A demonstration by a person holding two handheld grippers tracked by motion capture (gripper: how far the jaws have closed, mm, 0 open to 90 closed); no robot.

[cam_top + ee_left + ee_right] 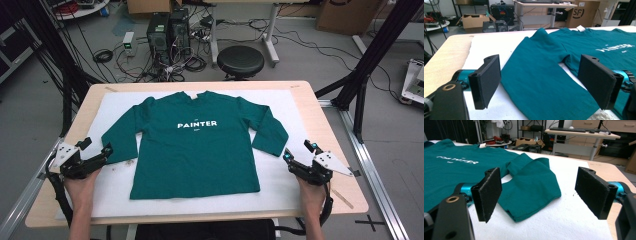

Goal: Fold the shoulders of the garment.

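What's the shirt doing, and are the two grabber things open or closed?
Green shirt: spread flat, front up, both sleeves angled outward.
Left gripper: open, holding nothing, by the left sleeve cuff.
Right gripper: open, holding nothing, near the right sleeve cuff.
White mat: flat under the shirt.

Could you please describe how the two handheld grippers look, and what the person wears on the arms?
Each gripper, left gripper and right gripper, has a black body with two flat black rectangular jaws faced with rough, foam-like pads. Teal metal cylinders sit behind the jaws. A grey three-cornered plate with small dark holes tops each one, and a black cable trails beneath. The forearms are bare, without sleeves.
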